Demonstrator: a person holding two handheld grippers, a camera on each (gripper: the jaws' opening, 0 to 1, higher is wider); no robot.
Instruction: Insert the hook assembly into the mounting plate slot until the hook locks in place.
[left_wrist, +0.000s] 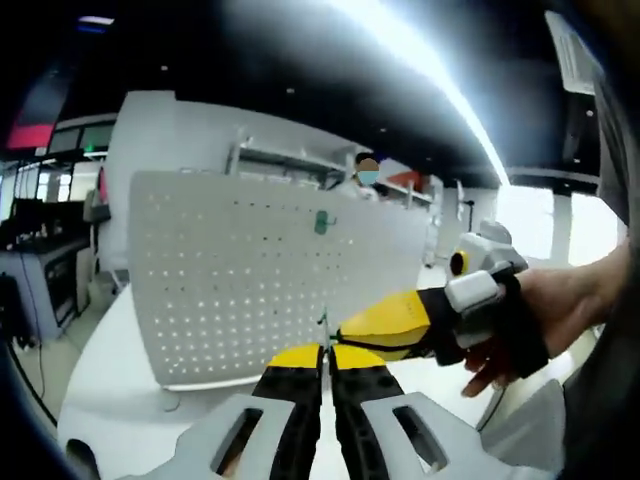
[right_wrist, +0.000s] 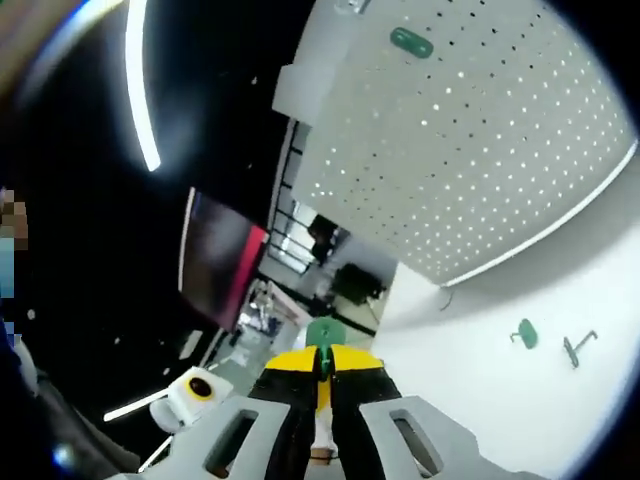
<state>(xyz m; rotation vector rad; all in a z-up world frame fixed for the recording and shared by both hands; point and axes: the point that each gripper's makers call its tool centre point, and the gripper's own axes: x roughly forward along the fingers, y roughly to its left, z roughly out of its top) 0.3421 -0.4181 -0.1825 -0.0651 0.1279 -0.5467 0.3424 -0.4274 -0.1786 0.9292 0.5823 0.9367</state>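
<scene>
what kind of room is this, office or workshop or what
Probably a lab or open-plan workshop: a white perforated pegboard stands on a white table, shelving runs behind it, and a monitor desk sits off to one side under long ceiling lights.

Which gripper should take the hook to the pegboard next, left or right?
Right. The right gripper is shut on a green hook, while the left gripper looks shut with nothing visible between its tips. The pegboard lies ahead of it.
</scene>
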